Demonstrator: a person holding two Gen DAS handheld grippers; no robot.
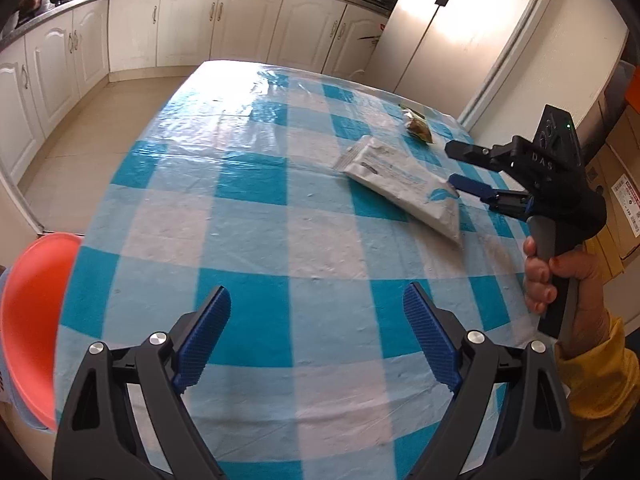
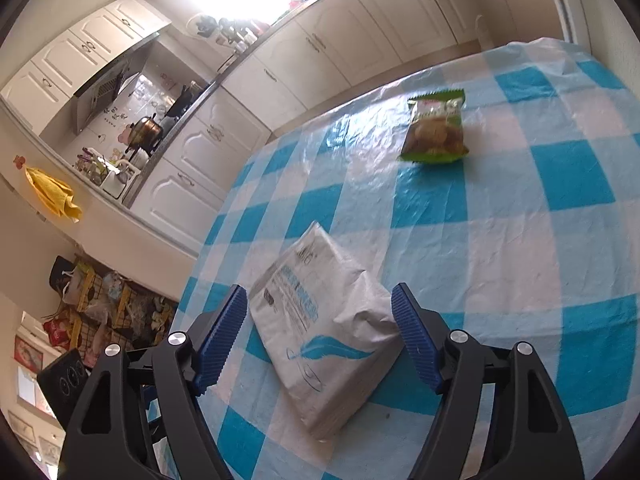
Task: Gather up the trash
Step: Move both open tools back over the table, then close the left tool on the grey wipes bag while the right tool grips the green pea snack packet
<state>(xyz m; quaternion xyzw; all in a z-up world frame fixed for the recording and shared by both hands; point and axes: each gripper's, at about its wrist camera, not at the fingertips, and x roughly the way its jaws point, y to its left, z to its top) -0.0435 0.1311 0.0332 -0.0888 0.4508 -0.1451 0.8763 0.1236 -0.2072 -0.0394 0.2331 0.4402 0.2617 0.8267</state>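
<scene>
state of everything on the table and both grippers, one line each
white pack: lying flat on the checked tablecloth, between the right gripper's pads, not lifted
green snack bag: lying on the cloth farther off, untouched
right gripper: open around the white pack; one pad looks at its edge, no grip clear
left gripper: open, empty, over bare cloth
orange bin: at the table's edge, open
</scene>
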